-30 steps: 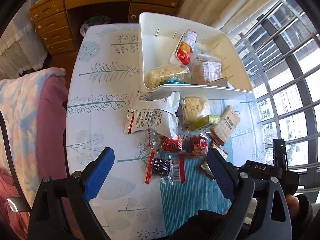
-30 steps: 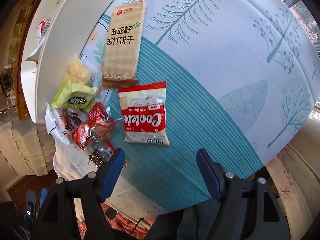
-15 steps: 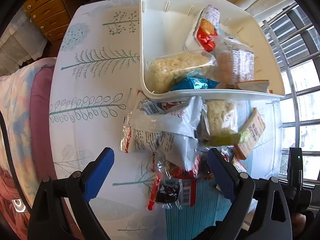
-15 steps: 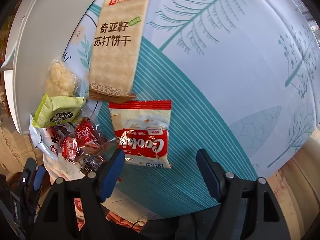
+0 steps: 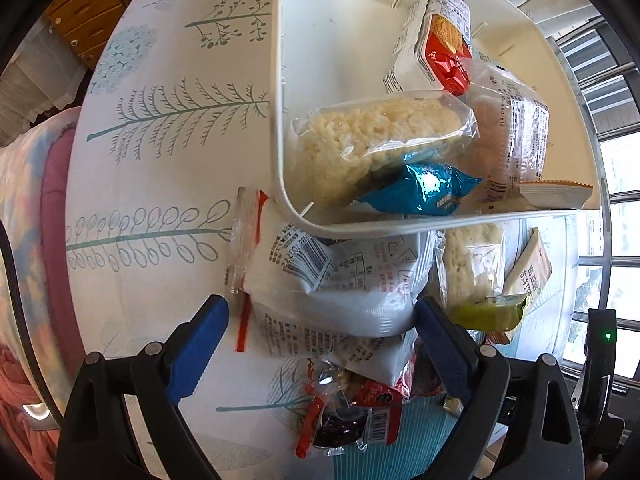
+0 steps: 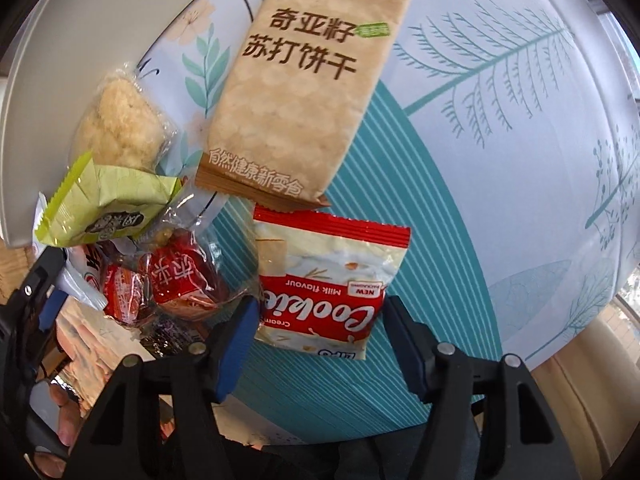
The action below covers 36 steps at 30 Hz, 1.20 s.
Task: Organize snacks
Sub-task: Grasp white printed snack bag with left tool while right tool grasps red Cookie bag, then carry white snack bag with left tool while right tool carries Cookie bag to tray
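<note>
My left gripper (image 5: 320, 322) points down, open, with a puffy white snack packet (image 5: 340, 284) lying between its blue fingers and no pad pressing on it. Just beyond stands the white bin (image 5: 400, 228) holding a rice-cracker bag (image 5: 372, 136), a blue packet (image 5: 424, 192) and a red-and-white packet (image 5: 436, 40). My right gripper (image 6: 320, 330) straddles the lower end of a red-and-white cookie packet (image 6: 332, 276). Its jaws are closing, and the pads stand at the packet's side edges without squeezing it.
A beige cracker pack (image 6: 304, 92), a green packet (image 6: 112, 204), a clear-wrapped rice cake (image 6: 120, 132) and red-wrapped sweets (image 6: 176, 276) crowd the left beside the bin wall (image 6: 40, 100). A bare patterned tablecloth (image 6: 520, 140) spreads to the right. A wooden dresser (image 5: 92, 20) stands beyond the table.
My left gripper dropped toward the white packet and closer to the bin. My right gripper came down over the cookie packet and its fingers drew nearer together.
</note>
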{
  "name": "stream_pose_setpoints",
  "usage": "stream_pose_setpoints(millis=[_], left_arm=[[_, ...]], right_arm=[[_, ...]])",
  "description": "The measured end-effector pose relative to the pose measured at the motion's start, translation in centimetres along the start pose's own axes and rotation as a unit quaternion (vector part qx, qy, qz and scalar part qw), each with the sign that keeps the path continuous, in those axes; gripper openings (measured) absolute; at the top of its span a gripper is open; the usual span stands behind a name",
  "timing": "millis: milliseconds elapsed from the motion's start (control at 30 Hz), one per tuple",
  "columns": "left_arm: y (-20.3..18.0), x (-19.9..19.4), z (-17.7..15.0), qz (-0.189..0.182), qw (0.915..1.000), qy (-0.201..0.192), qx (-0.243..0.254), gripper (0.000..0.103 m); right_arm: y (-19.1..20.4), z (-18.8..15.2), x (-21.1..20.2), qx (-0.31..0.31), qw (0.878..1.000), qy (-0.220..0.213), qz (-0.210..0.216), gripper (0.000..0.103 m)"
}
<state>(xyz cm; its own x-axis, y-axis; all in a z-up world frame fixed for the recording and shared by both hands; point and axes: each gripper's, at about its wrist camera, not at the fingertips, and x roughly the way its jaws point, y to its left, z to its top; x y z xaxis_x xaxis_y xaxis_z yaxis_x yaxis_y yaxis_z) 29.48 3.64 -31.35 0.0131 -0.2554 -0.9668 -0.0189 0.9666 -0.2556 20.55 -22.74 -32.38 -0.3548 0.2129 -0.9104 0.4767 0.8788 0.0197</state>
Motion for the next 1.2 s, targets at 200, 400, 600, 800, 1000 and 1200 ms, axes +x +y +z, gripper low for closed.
stream_pose_setpoints(millis=[200, 400, 600, 800, 1000, 1200], left_arm=[[0.2, 0.8, 0.4, -0.011, 0.9999, 0.001, -0.012, 0.084], [1.1, 0.5, 0.1, -0.016, 0.9996, -0.004, -0.024, 0.071], [1.6, -0.7, -1.3, 0.001, 0.9995, 0.001, -0.033, 0.070], [1.3, -3.0, -4.1, 0.003, 0.9996, -0.005, -0.028, 0.070], [1.1, -6.4, -8.5, -0.008, 0.9993, -0.028, -0.024, 0.070], [1.8, -11.4, -12.5, -0.012, 0.9972, -0.073, -0.010, 0.070]], right_arm=[[2.0, -0.3, 0.3, -0.007, 1.000, -0.004, -0.018, 0.057], [2.6, -0.1, 0.3, -0.016, 1.000, -0.011, -0.006, 0.048], [1.6, -0.8, -0.3, -0.015, 1.000, -0.009, 0.011, 0.047], [2.4, -2.4, -1.4, -0.030, 0.999, -0.026, 0.014, 0.047], [3.6, -5.5, -2.8, -0.062, 0.996, -0.055, 0.030, 0.047], [3.3, -9.0, -4.9, -0.083, 0.990, -0.104, 0.050, 0.047]])
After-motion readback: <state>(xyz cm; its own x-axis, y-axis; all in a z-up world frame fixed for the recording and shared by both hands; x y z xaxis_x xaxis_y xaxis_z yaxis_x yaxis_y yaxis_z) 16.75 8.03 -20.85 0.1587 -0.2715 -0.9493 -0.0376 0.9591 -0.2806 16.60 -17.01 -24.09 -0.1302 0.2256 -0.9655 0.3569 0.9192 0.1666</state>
